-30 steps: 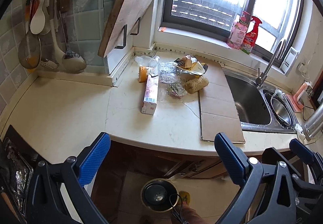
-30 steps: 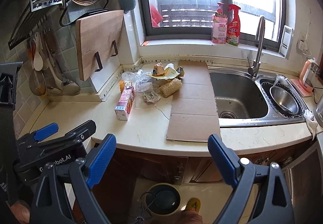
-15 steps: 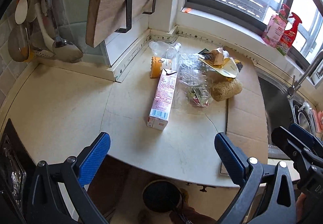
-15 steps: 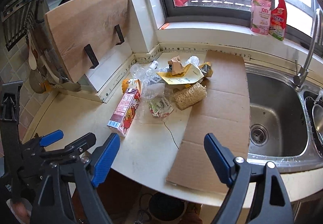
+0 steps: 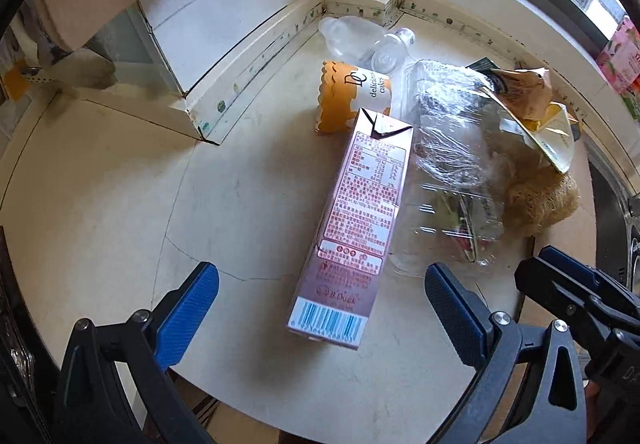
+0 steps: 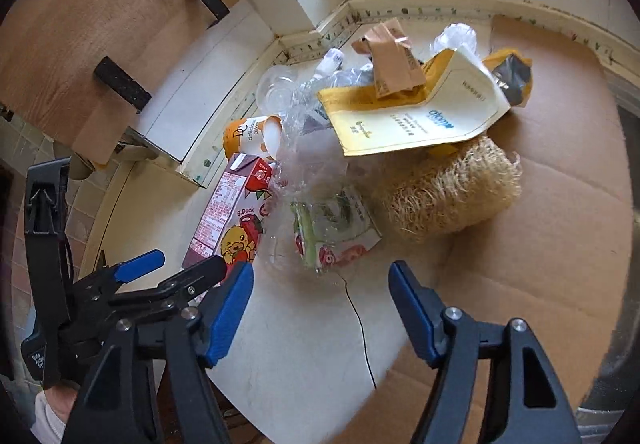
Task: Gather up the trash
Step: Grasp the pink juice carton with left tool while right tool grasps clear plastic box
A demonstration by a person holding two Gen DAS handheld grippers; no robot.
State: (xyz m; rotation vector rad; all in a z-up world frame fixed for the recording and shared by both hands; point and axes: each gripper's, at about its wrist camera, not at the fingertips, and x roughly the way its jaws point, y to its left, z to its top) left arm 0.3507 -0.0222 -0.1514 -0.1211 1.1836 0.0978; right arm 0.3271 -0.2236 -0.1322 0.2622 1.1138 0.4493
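A pile of trash lies on the cream counter. A pink drink carton point(image 5: 356, 228) lies flat, its barcode end toward my left gripper point(image 5: 320, 314), which is open just in front of it. The carton also shows in the right wrist view point(image 6: 232, 216). Beside it lie an orange paper cup point(image 5: 352, 96), a clear plastic bottle point(image 5: 360, 36), a clear plastic container point(image 6: 324, 232), a loofah point(image 6: 448, 196) and a yellow-white envelope point(image 6: 416, 120). My right gripper point(image 6: 320, 312) is open and empty above the clear container's near edge.
A flat cardboard sheet point(image 6: 540, 264) lies under the loofah on the right, next to the sink edge point(image 5: 612, 212). A wooden cutting board point(image 6: 104, 24) leans on the wall at left. The counter's front edge point(image 5: 320, 404) is just below the grippers.
Both grippers have moved forward and down toward the trash pile, which now fills the views. Both stay open.
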